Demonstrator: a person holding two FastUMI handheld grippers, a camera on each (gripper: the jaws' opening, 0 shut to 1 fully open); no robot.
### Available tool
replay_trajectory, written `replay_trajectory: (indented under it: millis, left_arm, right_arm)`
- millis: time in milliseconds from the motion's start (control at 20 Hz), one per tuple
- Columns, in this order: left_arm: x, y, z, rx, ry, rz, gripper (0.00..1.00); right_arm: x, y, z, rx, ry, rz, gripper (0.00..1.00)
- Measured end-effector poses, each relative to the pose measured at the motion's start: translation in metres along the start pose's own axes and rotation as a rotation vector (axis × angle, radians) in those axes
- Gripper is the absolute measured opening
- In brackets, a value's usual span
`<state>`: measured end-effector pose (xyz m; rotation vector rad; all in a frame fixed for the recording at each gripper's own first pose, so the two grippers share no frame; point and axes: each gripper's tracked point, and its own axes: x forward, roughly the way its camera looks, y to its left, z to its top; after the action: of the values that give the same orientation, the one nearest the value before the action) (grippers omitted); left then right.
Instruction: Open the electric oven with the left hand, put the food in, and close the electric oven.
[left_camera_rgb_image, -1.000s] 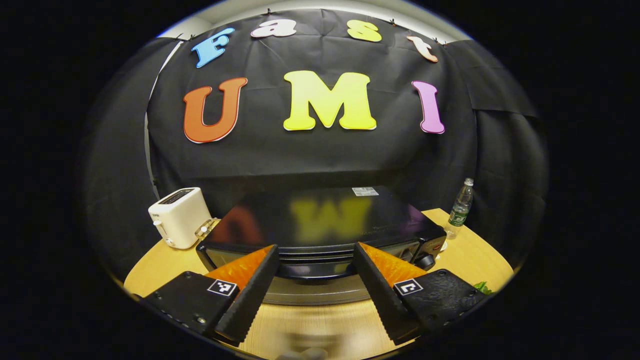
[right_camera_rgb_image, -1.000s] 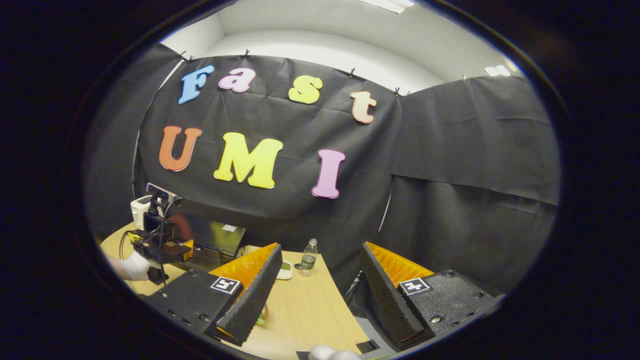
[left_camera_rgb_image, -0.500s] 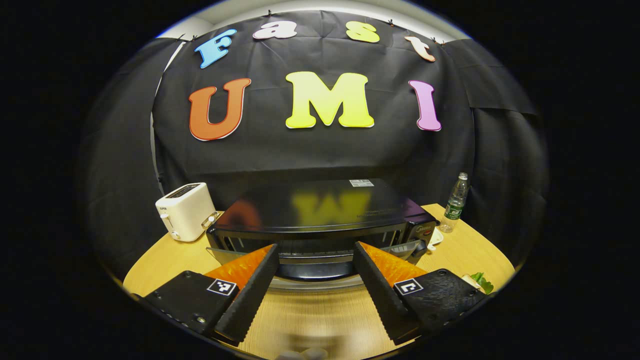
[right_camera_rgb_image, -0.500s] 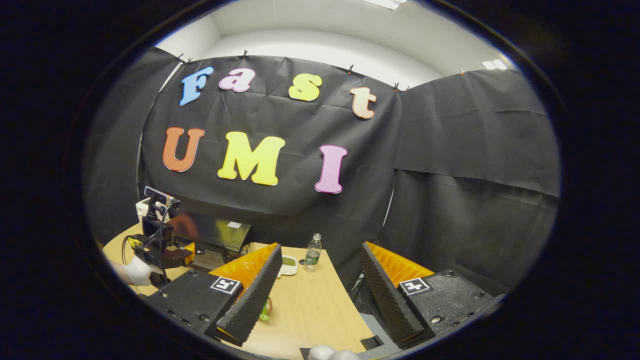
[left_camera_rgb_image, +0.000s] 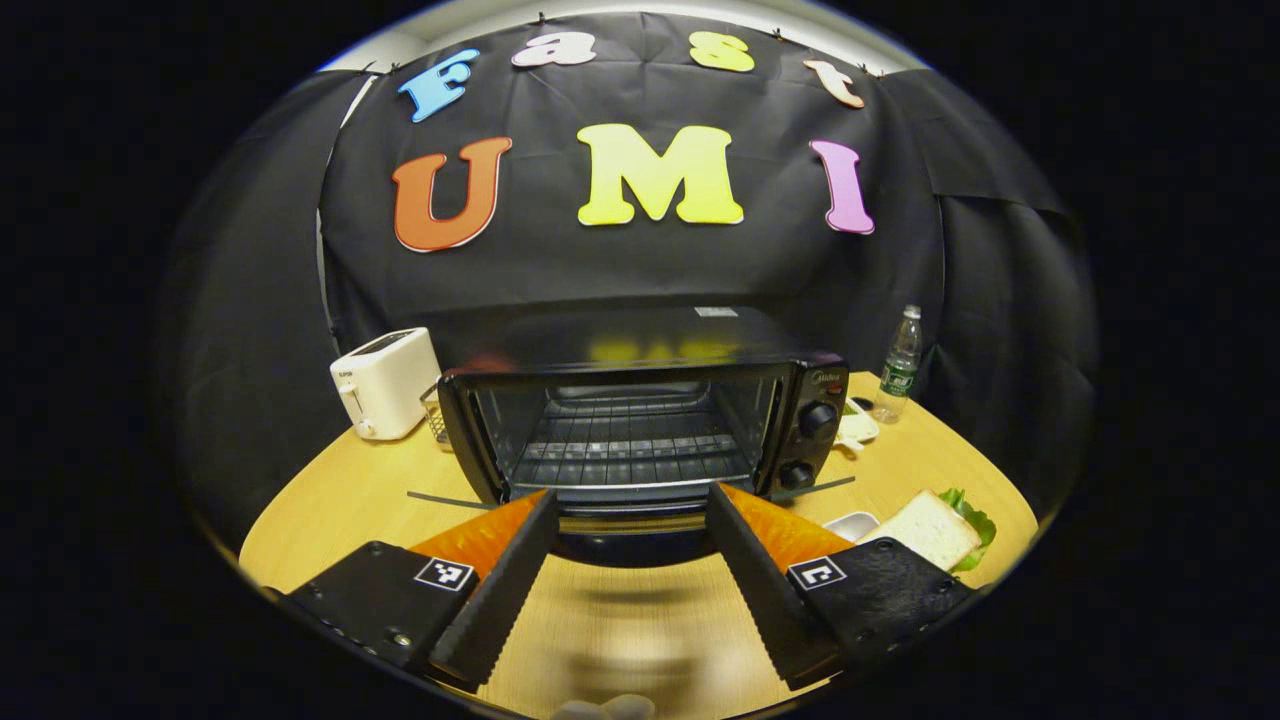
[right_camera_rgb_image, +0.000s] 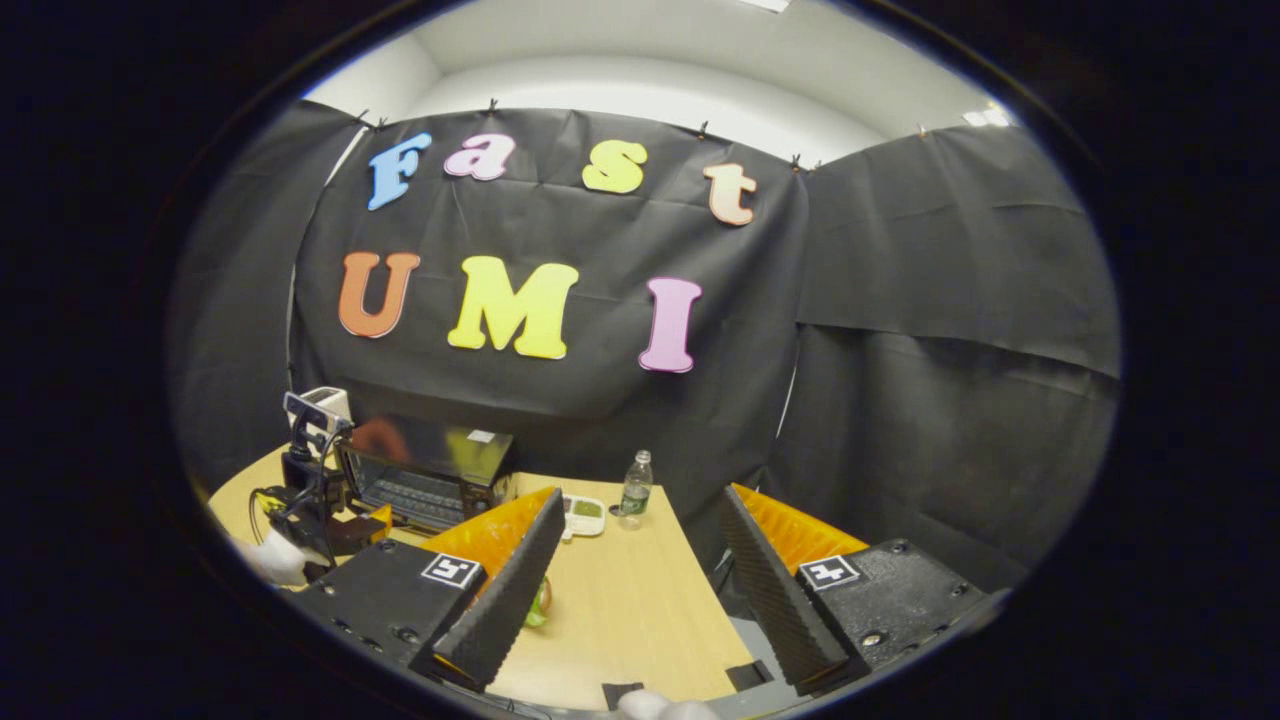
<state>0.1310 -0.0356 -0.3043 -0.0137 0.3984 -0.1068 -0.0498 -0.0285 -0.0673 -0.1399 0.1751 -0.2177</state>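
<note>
Open oven (left_camera_rgb_image: 640, 420) lies ahead of spread left gripper (left_camera_rgb_image: 630, 560), seemingly apart.

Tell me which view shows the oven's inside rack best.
The left gripper view. It faces the electric oven head-on with the door down, so the wire rack is plain. In the right gripper view the oven is small, far left and angled, and the rack shows as faint lines.

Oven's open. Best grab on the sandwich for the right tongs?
Judging from the left gripper view, take the sandwich across its thickness, one finger above the top bread slice and one below, coming in from the near front edge. It lies flat on the table with lettuce out the far right side, so that side is soft. Right tongs stand open.
</note>
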Motion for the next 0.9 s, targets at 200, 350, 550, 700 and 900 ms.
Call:
replay_trajectory:
  millis: [200, 350, 550, 700, 900]
  left_arm:
    - [-0.006, -0.001, -0.017, -0.004, 0.026, 0.003, 0.98]
    - [-0.011, -0.003, -0.029, -0.007, 0.046, 0.006, 0.98]
    - [-0.015, -0.005, -0.047, -0.004, 0.073, 0.001, 0.98]
    - [-0.017, -0.005, -0.061, -0.008, 0.098, 0.001, 0.98]
    - [-0.019, -0.006, -0.083, -0.006, 0.147, 0.000, 0.98]
  right_arm:
    - [-0.002, -0.002, -0.012, 0.003, 0.022, 0.010, 1.00]
    - [-0.001, -0.003, -0.022, 0.003, 0.038, 0.015, 1.00]
    - [0.001, -0.003, -0.032, 0.004, 0.054, 0.021, 1.00]
    - [0.002, -0.004, -0.039, 0.001, 0.066, 0.022, 1.00]
    - [0.003, -0.004, -0.047, -0.007, 0.079, 0.027, 1.00]
